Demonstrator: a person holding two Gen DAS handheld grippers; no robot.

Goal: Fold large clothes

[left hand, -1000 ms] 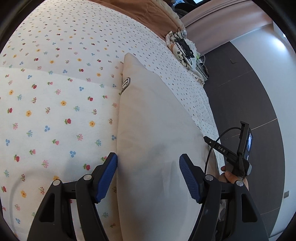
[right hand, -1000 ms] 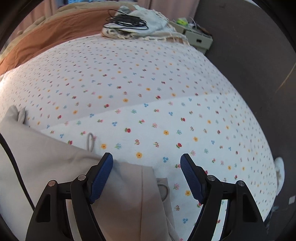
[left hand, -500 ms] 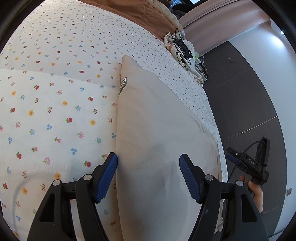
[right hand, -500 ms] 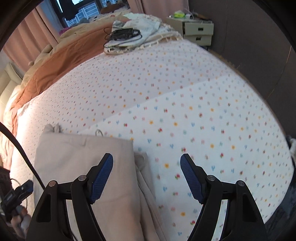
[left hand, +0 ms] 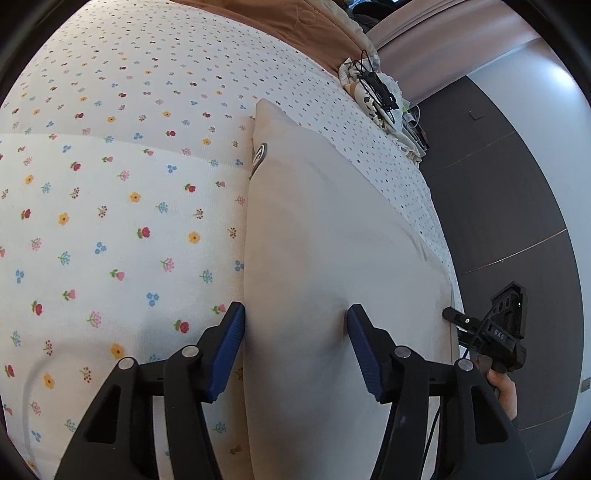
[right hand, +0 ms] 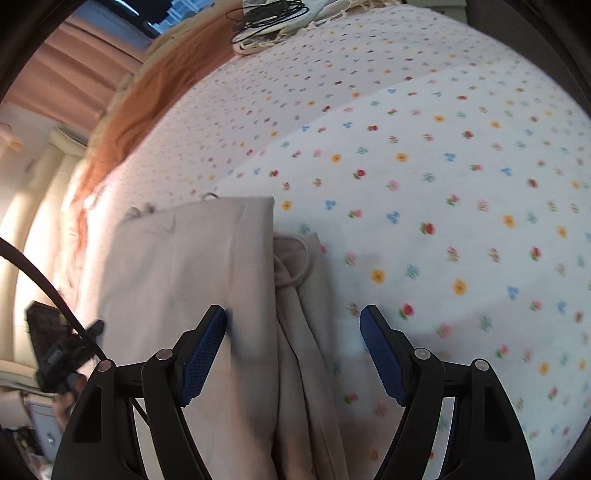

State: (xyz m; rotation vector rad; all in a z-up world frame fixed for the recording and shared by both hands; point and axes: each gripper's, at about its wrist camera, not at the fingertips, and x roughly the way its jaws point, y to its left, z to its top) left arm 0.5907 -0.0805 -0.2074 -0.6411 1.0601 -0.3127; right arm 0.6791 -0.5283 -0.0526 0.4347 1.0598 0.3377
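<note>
One beige garment (left hand: 332, 258), folded into a long strip, lies on the floral bedsheet (left hand: 110, 221); its long axis runs away from both cameras up the bed. One metal ring (left hand: 259, 154) near its far end. Two grippers: left gripper (left hand: 295, 343) jaws apart over the cloth, holding nothing; right gripper (right hand: 291, 339) jaws apart above the garment's bunched edge (right hand: 295, 280).

We see garment (left hand: 332, 236): matt beige cloth, smooth | bed sheet (left hand: 110, 221): matt white flower-print cloth, finely ribbed near us | blanket (left hand: 288, 22) far: brown soft cloth | left tool (left hand: 295, 332): matt black plastic, blue textured pads (left hand: 229, 343)
</note>
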